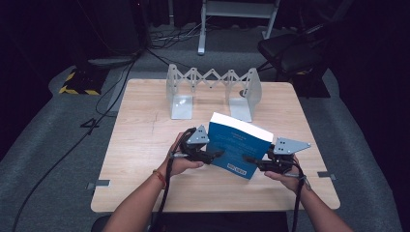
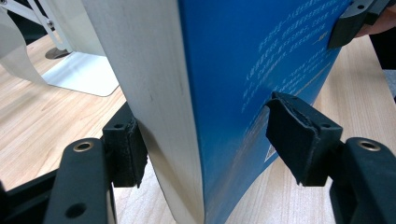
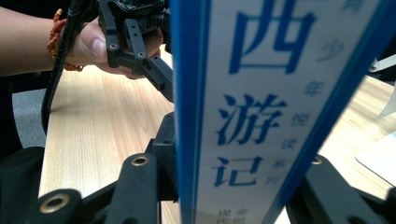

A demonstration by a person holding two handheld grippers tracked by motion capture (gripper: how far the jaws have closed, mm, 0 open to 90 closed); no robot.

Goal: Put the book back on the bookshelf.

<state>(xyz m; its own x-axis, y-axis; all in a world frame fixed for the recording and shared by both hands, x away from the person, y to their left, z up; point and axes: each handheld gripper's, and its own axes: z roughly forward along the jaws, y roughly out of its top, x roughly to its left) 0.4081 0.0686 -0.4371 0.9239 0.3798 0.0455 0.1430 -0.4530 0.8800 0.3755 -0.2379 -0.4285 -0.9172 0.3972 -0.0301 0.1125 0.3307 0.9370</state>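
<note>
Left gripper (image 1: pixel 215 154) clamped on the blue book (image 1: pixel 239 145): in the left gripper view one pad (image 2: pixel 128 151) presses the page edge side, the other pad (image 2: pixel 299 137) bears on the blue cover.

Book held tilted just above the table (image 1: pixel 145 140), in front of the folding metal book stand (image 1: pixel 212 92).

Right gripper (image 1: pixel 251 161) closed on the book at its spine (image 3: pixel 252 107), jaws on either side of it in the right gripper view.

Judgement: thick paperback, moderately heavy, glossy cover probably slippery, covers flex under pinch. Page block may fan open if held by one cover only. Best hold spans the full thickness near the spine, both sides supported.
</note>
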